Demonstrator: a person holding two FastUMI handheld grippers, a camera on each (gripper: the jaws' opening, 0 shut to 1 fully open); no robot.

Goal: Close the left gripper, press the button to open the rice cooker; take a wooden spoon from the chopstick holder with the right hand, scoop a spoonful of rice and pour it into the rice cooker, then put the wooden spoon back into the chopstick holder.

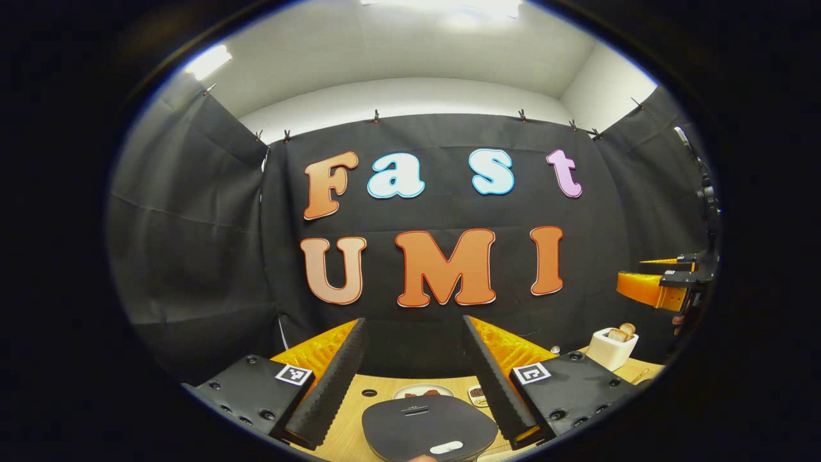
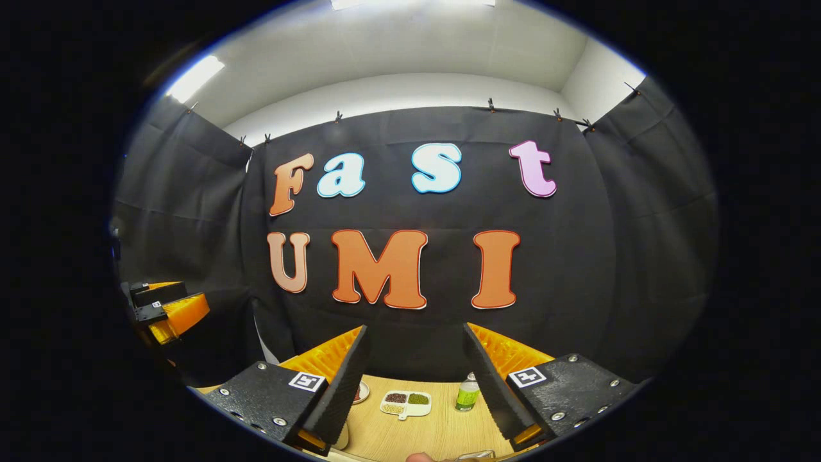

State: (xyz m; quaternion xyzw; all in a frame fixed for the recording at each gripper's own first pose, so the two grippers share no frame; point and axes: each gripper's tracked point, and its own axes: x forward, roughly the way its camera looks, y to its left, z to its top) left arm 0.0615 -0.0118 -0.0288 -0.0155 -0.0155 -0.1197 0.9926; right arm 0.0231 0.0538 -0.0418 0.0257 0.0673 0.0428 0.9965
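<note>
Holding my left gripper point(image 1: 415, 378) spread wide above the closed rice cooker point(image 1: 428, 427) on the wooden table point(image 1: 349, 423) | my right gripper point(image 2: 415, 378) also spread, empty, over a divided dish point(image 2: 406, 402) beside a green bottle point(image 2: 467, 393) | chopstick holder point(image 1: 612, 348) with wooden spoon point(image 1: 623, 332) stands far right

Your left gripper point(image 1: 414, 378) and right gripper point(image 2: 415, 378) look alike: black textured base plates studded with silver screws, one square black-and-white marker tag per plate, ridged orange ribbing backing long serrated fingers point(image 1: 333, 385).
</note>
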